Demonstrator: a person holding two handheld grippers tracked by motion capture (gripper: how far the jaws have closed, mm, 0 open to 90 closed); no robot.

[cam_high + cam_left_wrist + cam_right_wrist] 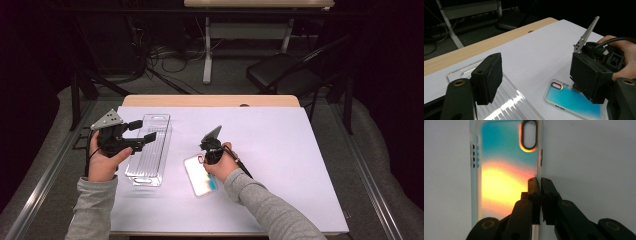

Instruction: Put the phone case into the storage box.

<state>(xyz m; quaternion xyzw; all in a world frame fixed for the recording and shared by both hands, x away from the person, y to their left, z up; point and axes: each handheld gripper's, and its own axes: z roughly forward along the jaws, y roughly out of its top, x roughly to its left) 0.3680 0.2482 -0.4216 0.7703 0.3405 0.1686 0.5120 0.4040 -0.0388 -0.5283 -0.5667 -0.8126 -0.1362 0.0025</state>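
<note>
A phone case (200,176) with a blue-to-orange gradient lies flat on the white table, camera cutout at its far end. My right gripper (206,161) points down at the case's right rim. In the right gripper view its jaws (539,180) are shut on that side wall of the phone case (499,182), one jaw inside and one outside. My left gripper (145,130) hovers open over a clear plastic tray (150,160) at the left, with nothing between its jaws (536,77). The left gripper view shows the phone case (574,100) and the tray (509,105) below.
The white table top (280,150) has free room to the right and at the back, where a wooden edge (210,101) runs. A black chair (285,72) and a desk frame stand beyond the table on the floor.
</note>
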